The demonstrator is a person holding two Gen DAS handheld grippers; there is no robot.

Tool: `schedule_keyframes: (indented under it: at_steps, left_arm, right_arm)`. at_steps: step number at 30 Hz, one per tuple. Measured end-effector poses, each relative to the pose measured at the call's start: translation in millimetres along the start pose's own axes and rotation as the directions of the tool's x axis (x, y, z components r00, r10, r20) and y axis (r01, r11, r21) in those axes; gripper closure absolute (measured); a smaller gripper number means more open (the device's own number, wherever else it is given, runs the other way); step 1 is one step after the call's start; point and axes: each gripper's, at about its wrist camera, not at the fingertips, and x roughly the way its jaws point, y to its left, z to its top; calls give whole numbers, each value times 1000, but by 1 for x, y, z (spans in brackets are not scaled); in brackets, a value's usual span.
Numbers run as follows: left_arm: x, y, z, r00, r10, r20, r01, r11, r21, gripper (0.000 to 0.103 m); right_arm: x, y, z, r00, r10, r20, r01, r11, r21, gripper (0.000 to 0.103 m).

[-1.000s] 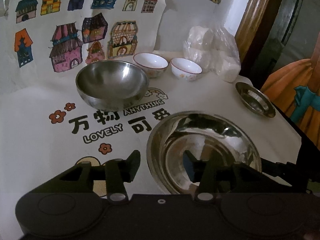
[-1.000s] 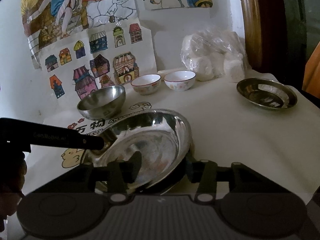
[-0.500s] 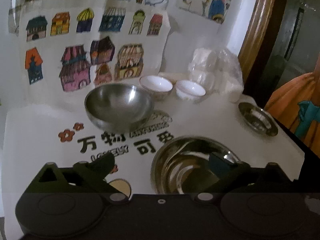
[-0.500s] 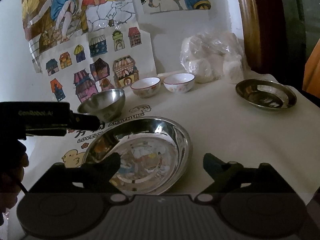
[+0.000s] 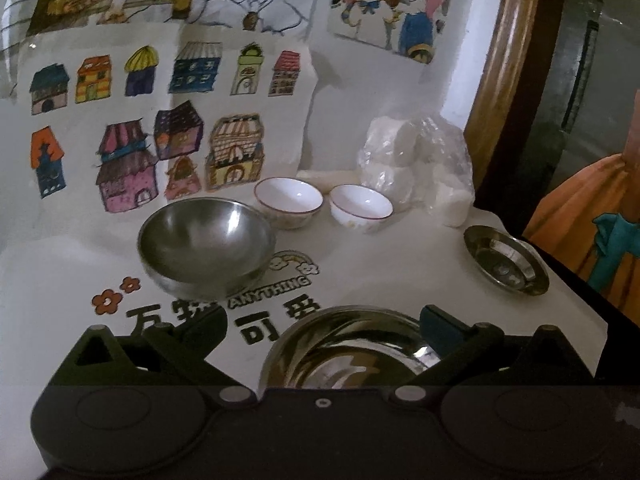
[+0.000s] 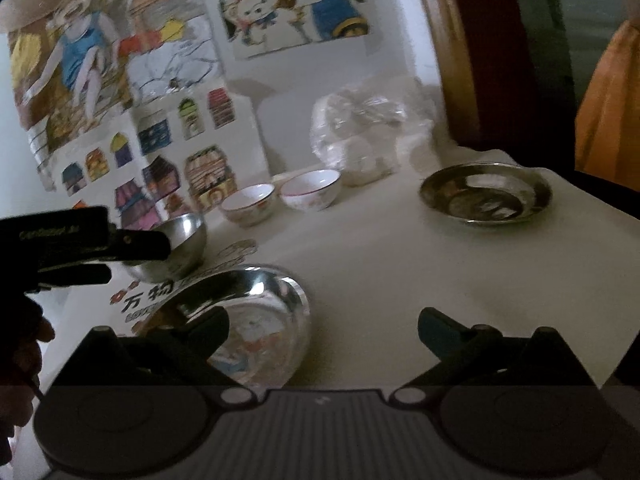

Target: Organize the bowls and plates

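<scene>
Bench w/ printed cloth: I've got both grippers, left gripper and right gripper, wide open, empty. Big steel plate lies alone; small plate far from it, steel bowl and 2 china bowls unstacked. Most sorting left, I reckon.

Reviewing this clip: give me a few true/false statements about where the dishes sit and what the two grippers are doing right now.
1. Both grippers hold nothing. True: the left gripper and right gripper are spread wide.
2. The two white bowls are stacked. False: they stand side by side.
3. The large steel plate lies on the table. True.
4. The deep steel bowl sits inside the large plate. False: it stands apart, behind it.
5. The small steel plate holds a white bowl. False: nothing is in it.
</scene>
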Motion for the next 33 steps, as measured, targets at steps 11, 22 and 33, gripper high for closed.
schedule_keyframes:
  at_steps: [11,22,33]
  left_arm:
    - [31,-37,15,999,-6,-48,9,998,60,1]
    - [88,-89,39,994,-20,-105,31,995,99,1]
    - [147,-128,55,986,3,-168,22,988,151,1]
  right_arm:
    - [1,-50,12,996,-73,48,73,997,-2,0]
    - [14,-113,36,988,-132,81,131,991,12,0]
    - [44,-161,61,975,-194,103,194,981,11,0]
